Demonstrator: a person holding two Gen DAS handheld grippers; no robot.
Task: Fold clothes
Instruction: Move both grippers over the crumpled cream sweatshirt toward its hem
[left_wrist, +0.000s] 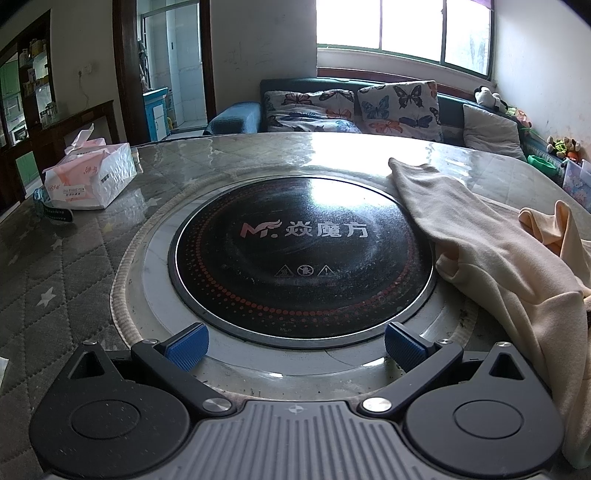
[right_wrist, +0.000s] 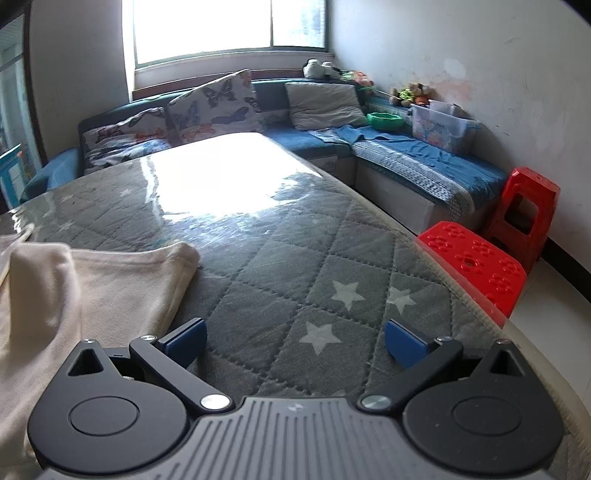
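Observation:
A cream garment (left_wrist: 491, 266) lies crumpled on the right of the table in the left wrist view, one sleeve reaching over the edge of the black round cooktop (left_wrist: 301, 258). My left gripper (left_wrist: 296, 345) is open and empty, above the cooktop's near rim, left of the garment. In the right wrist view the same garment (right_wrist: 92, 284) lies at the left, on the grey quilted star-pattern table cover (right_wrist: 332, 280). My right gripper (right_wrist: 295, 343) is open and empty, just right of the garment's edge.
A tissue box (left_wrist: 92, 173) sits at the table's far left. A sofa with butterfly pillows (left_wrist: 388, 107) runs behind the table. Two red plastic stools (right_wrist: 491, 254) stand at the table's right edge. A clear storage bin (right_wrist: 443, 125) sits on the sofa.

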